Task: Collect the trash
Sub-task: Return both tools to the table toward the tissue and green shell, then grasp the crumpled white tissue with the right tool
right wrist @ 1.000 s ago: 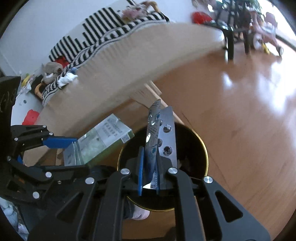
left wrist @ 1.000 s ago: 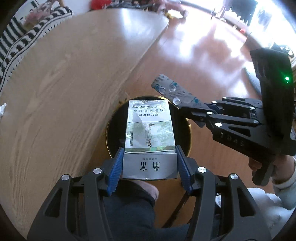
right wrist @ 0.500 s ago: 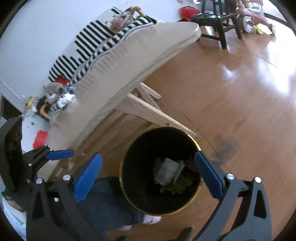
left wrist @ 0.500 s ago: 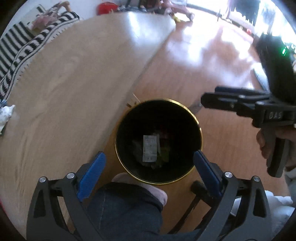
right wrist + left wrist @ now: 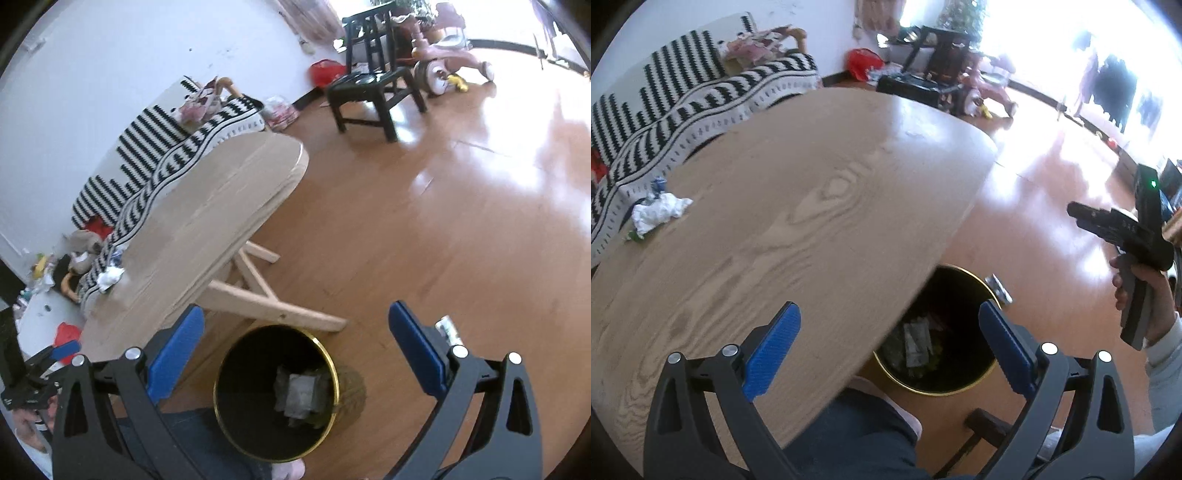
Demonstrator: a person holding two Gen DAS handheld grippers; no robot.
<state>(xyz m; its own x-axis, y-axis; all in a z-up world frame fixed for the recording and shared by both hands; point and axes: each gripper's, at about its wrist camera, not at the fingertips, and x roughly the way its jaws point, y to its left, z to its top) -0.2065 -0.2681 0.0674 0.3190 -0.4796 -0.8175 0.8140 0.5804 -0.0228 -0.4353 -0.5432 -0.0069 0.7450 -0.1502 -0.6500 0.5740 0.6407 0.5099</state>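
Note:
A black bin with a gold rim (image 5: pixel 961 392) (image 5: pixel 334 373) stands on the floor beside the wooden table (image 5: pixel 783 206). Inside it lie a pale carton (image 5: pixel 916 339) (image 5: pixel 301 393) and other scraps. A silver blister pack (image 5: pixel 998 288) (image 5: pixel 447 328) lies on the floor just outside the bin. A crumpled white tissue (image 5: pixel 659 212) (image 5: pixel 109 277) sits at the table's far edge. My left gripper (image 5: pixel 890 332) hangs open and empty over the table edge and the bin. My right gripper (image 5: pixel 295 332) is open and empty above the bin; it also shows at the right (image 5: pixel 1078 216) of the left wrist view.
A striped sofa (image 5: pixel 676 92) runs behind the table. The table's light wooden legs (image 5: pixel 266 295) splay near the bin. A black stool (image 5: pixel 369 92) and a pink tricycle (image 5: pixel 443 70) stand across the bare wood floor. A person's knee in jeans (image 5: pixel 857 428) is below the grippers.
Both grippers opened and let go of the carton and the blister pack. The carton now lies in the bin. Both grippers rose and drew back, so the tabletop fills the left view.

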